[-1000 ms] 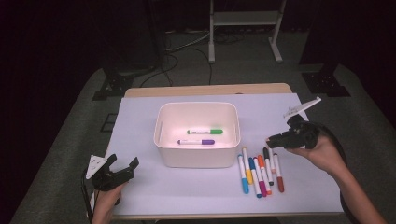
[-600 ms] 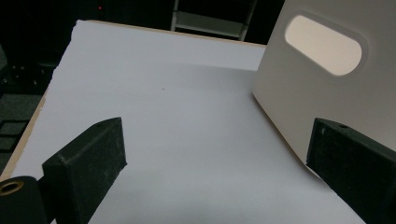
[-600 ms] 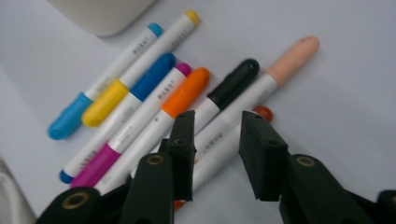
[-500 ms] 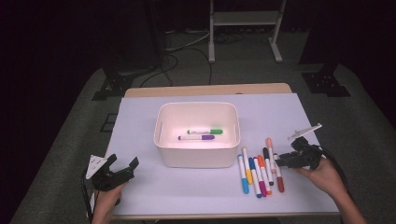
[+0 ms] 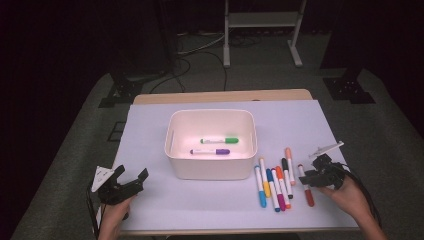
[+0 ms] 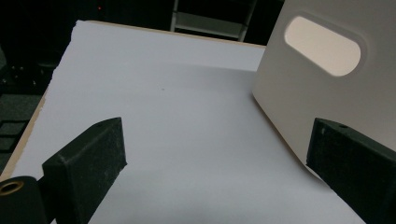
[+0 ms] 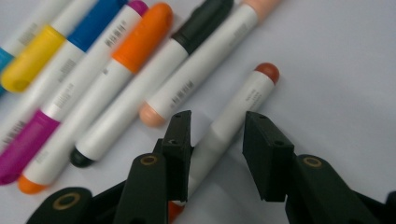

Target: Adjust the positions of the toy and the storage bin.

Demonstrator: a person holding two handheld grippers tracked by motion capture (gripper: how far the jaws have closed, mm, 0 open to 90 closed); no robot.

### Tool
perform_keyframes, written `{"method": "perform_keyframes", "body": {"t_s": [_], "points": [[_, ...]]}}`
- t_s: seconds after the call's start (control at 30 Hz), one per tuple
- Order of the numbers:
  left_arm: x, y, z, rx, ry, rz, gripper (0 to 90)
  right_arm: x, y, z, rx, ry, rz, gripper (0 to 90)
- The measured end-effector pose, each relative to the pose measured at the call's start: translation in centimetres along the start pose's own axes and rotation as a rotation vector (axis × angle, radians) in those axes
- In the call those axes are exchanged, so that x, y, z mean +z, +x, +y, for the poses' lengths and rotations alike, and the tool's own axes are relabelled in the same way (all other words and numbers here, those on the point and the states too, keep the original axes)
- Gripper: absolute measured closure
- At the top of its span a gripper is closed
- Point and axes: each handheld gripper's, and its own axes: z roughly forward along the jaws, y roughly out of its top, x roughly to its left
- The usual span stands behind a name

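I have my right gripper [image 7: 212, 154] lowered over the red marker [image 7: 233, 116], which lies apart from the other markers [image 5: 274, 182], on the side away from the white bin [image 5: 212, 145]. I take this one first because it sits alone, so my jaws can straddle its barrel without knocking its neighbours. The jaws have just been opening and now stand partly apart, one on each side of the white barrel, with a gap showing on the right side; I am not squeezing it yet. The marker is a smooth, round plastic tube with a red cap, so I judge it may roll or slip unless the rough black pads close squarely across it.

The bin is rounded, matt plastic with an oval handle slot, and a green marker [image 5: 220, 141] and a purple marker [image 5: 210, 151] already lie inside. My left gripper [image 5: 131, 179] waits wide open and empty beside the bin's left wall, out of the way.
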Motion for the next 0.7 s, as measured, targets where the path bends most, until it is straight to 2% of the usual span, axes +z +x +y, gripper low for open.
{"method": "perform_keyframes", "body": {"t_s": [0.13, 0.37, 0.5, 0.57, 0.67, 0.7], "points": [[0.0, 0.0, 0.0, 0.002, 0.002, 0.001, 3.3, -0.3, -0.1, -0.8, -0.008, 0.024, -0.048, 63.9], [0.0, 0.0, 0.0, 0.001, 0.0, 0.002, 3.3, -0.3, -0.3, -1.5, -0.014, 0.002, -0.075, 74.0], [0.0, 0.0, 0.0, 0.0, -0.001, 0.003, 3.3, -0.4, -0.6, -1.5, -0.005, 0.009, -0.049, 75.5], [0.0, 0.0, 0.0, 0.0, -0.002, 0.004, 3.3, -0.5, -0.9, -1.3, 0.003, 0.022, -0.021, 75.6], [0.0, 0.0, 0.0, -0.001, -0.002, 0.004, 3.3, -1.1, -1.2, -1.0, 0.013, 0.007, 0.029, 75.6], [0.0, 0.0, 0.0, 0.001, -0.001, 0.004, 3.3, -1.5, -1.1, -0.7, 0.002, 0.003, 0.041, 75.6]]}}
